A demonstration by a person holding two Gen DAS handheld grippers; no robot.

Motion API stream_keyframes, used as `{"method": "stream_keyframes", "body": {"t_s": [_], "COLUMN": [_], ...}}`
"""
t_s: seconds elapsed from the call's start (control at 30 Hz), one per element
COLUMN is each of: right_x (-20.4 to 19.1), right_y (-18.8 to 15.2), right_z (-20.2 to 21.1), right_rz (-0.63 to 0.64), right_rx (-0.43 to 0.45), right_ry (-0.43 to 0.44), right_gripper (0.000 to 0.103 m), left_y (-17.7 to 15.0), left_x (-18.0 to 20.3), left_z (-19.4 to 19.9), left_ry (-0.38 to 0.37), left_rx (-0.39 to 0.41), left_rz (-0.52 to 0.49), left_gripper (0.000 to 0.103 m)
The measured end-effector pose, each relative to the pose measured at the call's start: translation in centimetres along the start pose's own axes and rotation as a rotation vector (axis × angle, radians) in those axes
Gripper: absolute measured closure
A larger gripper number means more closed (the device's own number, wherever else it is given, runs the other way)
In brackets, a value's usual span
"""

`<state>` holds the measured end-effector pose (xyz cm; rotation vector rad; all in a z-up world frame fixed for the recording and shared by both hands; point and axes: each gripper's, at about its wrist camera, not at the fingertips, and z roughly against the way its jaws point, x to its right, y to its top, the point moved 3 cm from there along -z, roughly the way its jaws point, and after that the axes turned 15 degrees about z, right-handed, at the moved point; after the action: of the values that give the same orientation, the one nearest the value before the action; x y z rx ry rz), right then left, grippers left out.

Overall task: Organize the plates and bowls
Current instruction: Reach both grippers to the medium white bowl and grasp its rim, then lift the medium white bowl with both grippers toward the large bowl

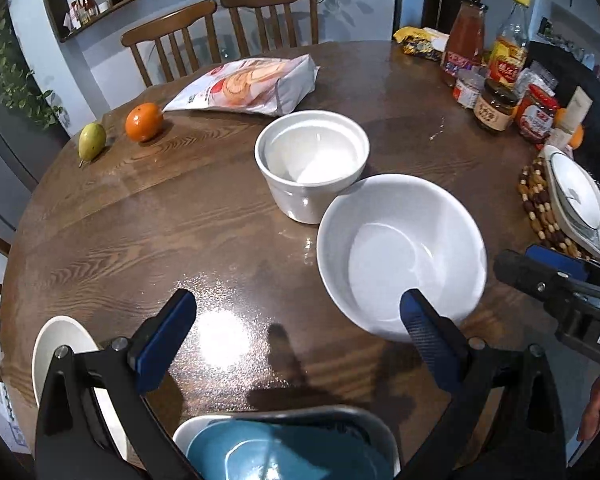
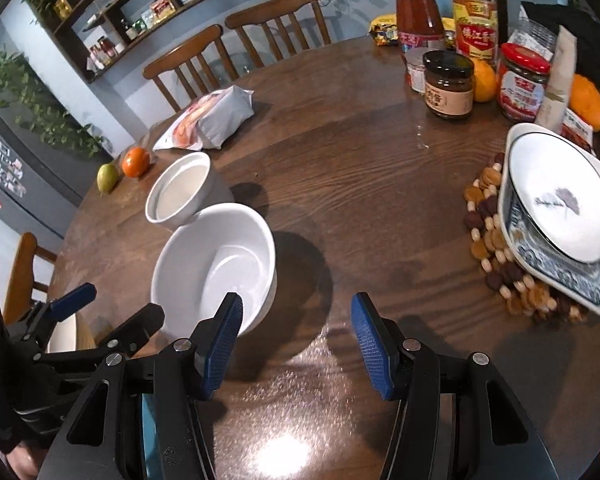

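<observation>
Both tongs hang over the wooden counter [image 1: 140, 240], pointed down, nothing held: left tongs [image 1: 298, 308] spread wide, right tongs [image 2: 296, 334] about half open, both empty. The wide white bowl [image 1: 400, 252] sits just ahead, between the two, its rim touching or nearly touching the taller straight-walled white bowl [image 1: 312, 164] behind it. Risks: the left tongs' right finger [image 1: 428, 320] overlaps the wide bowl's near rim in view, so a careless push may shove it into the tall bowl and chip or clack both; glazed rim is slippery, a one-edge pinch may tip it. Both white bowls look empty. At right, a round white plate [image 2: 560, 204] lies tilted in a blue-patterned square dish [image 2: 556, 276] on a beaded trivet [image 2: 492, 240]; that stack may slide if bumped. Teal dish [image 1: 276, 452] sits in a grey-rimmed one at the near edge, contents unclear. Another white plate [image 1: 56, 344] lies near left.
</observation>
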<state>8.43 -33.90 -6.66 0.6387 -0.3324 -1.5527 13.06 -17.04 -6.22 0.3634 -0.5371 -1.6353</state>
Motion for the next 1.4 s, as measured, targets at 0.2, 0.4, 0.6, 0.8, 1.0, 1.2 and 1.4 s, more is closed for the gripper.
{"method": "stream_keyframes", "body": {"t_s": [0.2, 0.4, 0.6, 0.8, 1.0, 1.2, 1.4], "right_x": [-0.2, -0.1, -0.2, -0.7, -1.3, -2.0, -1.9], "right_y": [0.3, 0.5, 0.7, 1.0, 1.0, 0.7, 0.6], "right_z": [-1.8, -2.8, -3.6, -4.1, -4.7, -4.9, -4.7], "right_rz": [0.018, 0.013, 0.019, 0.053, 0.084, 0.1, 0.091], "right_rx": [-0.025, -0.032, -0.042, -0.04, -0.04, -0.044, -0.044], "right_ry": [0.03, 0.049, 0.07, 0.08, 0.119, 0.129, 0.136], "right_gripper": [0.046, 0.046, 0.056, 0.069, 0.088, 0.092, 0.092], "left_y": [-0.1, -0.1, -0.1, -0.3, -0.5, -0.6, -0.6], "left_x": [0.3, 0.8, 1.3, 1.8, 2.3, 2.1, 2.1], "left_z": [-1.5, -2.3, -3.3, -3.9, -4.1, -4.1, -4.0], "left_ry": [0.013, 0.005, -0.024, -0.073, -0.08, -0.074, -0.068], "left_rx": [-0.029, -0.05, -0.088, -0.131, -0.137, -0.134, -0.13], "left_rz": [0.014, 0.004, -0.006, -0.002, -0.02, -0.021, -0.027], "left_gripper": [0.003, 0.016, 0.052, 0.079, 0.085, 0.085, 0.085]}}
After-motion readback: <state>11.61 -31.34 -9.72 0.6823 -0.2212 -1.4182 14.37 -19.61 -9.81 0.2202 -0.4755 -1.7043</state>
